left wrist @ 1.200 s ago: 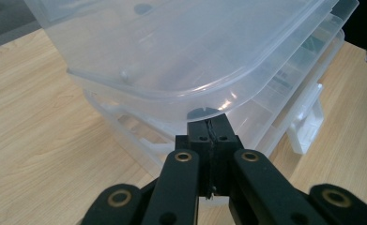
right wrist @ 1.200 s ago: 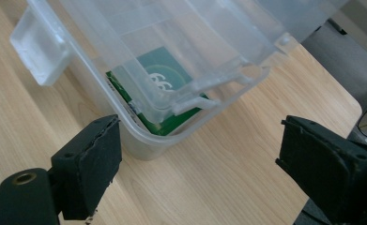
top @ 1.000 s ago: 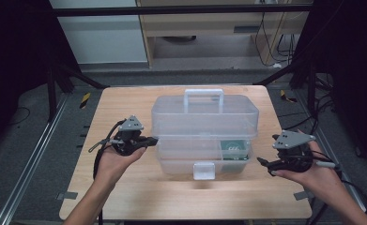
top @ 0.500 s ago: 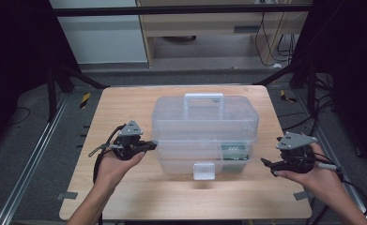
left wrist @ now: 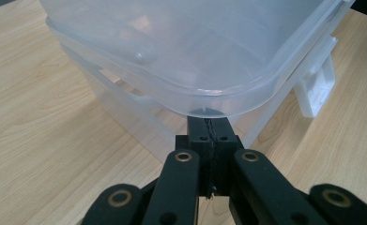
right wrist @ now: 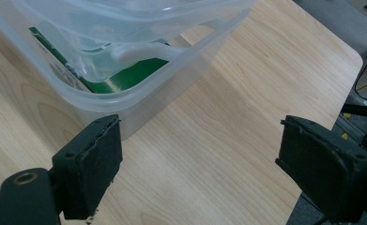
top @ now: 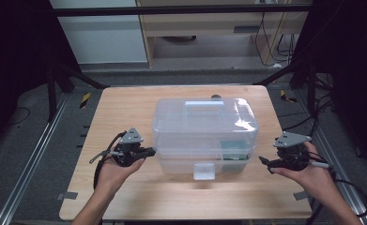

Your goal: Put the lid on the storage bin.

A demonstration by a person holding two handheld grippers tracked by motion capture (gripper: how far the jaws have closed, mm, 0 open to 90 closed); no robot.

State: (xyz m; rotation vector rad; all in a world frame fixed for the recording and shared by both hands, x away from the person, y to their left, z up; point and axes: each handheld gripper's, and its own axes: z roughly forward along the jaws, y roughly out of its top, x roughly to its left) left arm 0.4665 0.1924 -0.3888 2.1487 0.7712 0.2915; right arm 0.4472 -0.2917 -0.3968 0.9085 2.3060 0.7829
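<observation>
Centrally, clear lidded storage box (top: 204, 133) shows green contents inside.

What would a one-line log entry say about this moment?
left gripper: shut, at clear box left side | right gripper: open, empty, right of box | latch: down | table: wood

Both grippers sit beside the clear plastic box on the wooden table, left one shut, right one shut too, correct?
Not quite. The right gripper is open: the right gripper view shows its pads wide apart with bare table between them. The left gripper is shut, beside the clear plastic box.
</observation>
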